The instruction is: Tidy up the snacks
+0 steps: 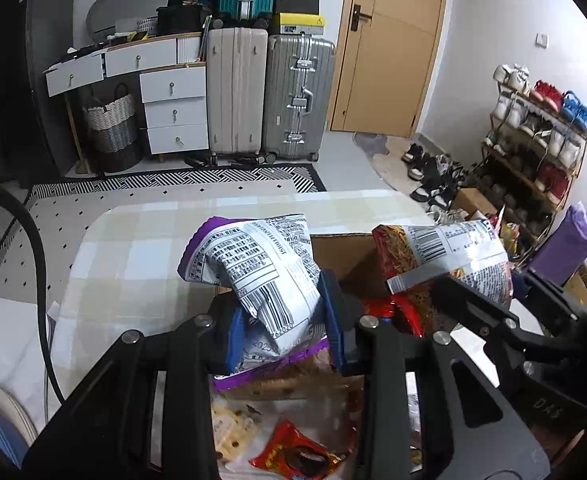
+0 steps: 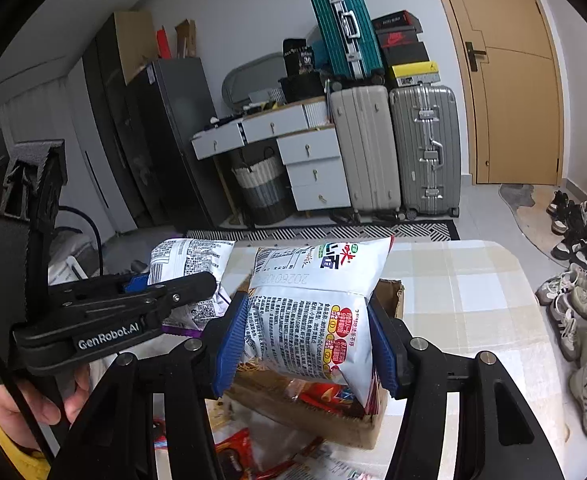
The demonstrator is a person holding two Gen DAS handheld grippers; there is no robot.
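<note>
Both grippers loaded, both over the box.

Left gripper [image 1: 283,320]: blue pads clamped on the purple bag [image 1: 253,264], gripped low on its crumpled body. The bag's long axis runs up and to the far left from the pads, printed back facing the camera.

Right gripper [image 2: 307,332]: closed on the red bag [image 2: 313,304], pads on its two side edges, the bag upright between them, top seam toward the far side. In the left view the same bag hangs tilted, to the right of the purple one and a bit farther out.

The box [image 2: 389,300], brown cardboard, open top, sits on the checked table [image 2: 473,280], directly under and just beyond both bags. Red packets are already inside. More loose snacks [image 1: 293,452] lie on the table at the near side, under the grippers.

Key relation: the box opening is below and slightly far of each gripper. The red bag looks centred over the box, its lower end near or touching the contents; I can't tell which. The purple bag sits over the left near corner, partly outside the rim.

My read: the right bag is nearer a clean drop, so lower and release. The left needs a shift right and far first, or the purple bag likely catches the rim. The grippers are close side by side, so go one at a time.
</note>
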